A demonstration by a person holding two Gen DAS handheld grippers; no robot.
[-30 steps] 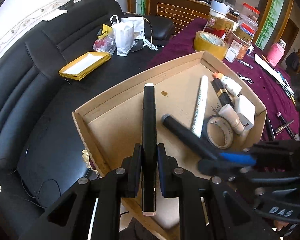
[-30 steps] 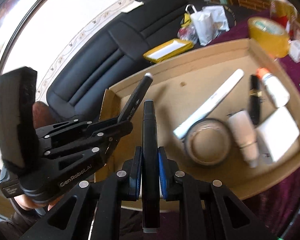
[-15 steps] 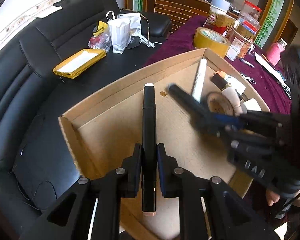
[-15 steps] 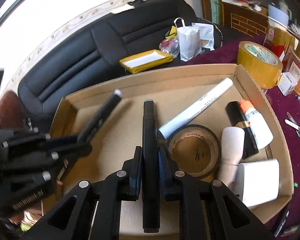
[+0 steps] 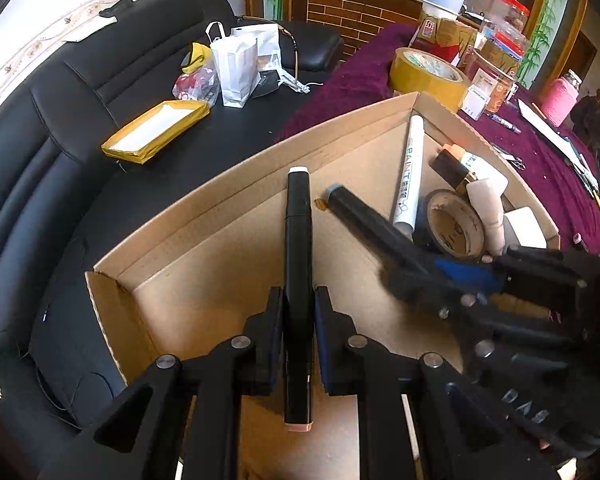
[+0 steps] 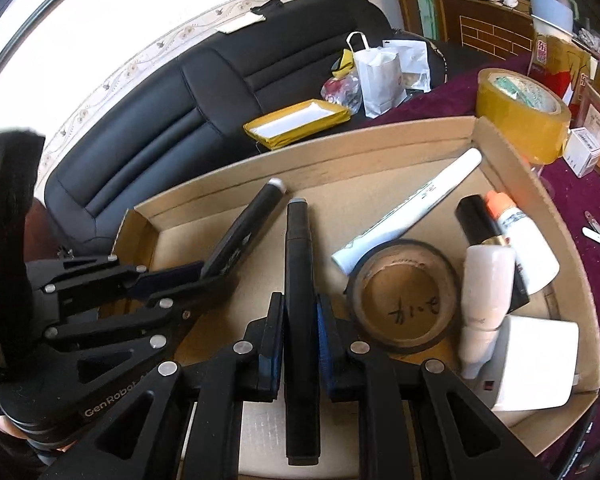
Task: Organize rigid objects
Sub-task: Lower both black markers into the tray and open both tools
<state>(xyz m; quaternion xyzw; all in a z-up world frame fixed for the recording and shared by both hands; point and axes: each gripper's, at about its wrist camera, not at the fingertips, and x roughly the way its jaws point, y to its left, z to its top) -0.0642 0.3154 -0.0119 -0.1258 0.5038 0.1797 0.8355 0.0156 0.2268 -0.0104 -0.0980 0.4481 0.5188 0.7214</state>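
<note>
My left gripper is shut on a black marker with a white tip, held over the left half of a shallow cardboard box. The right gripper is shut on a black marker with a grey tip, just to the right of the first. Each wrist view shows the other gripper: the right gripper with its marker, the left gripper with its marker. In the box's right half lie a white paint marker and a dark tape roll.
Also in the box are a white bottle, an orange-capped glue bottle, a black tube and a white block. A yellow tape roll stands on the purple cloth behind. The black sofa holds a yellow package and white bags.
Both grippers have come down closer to the box floor with their markers. The right gripper's marker has swung in beside the left one, its tip pointing toward the far wall.
</note>
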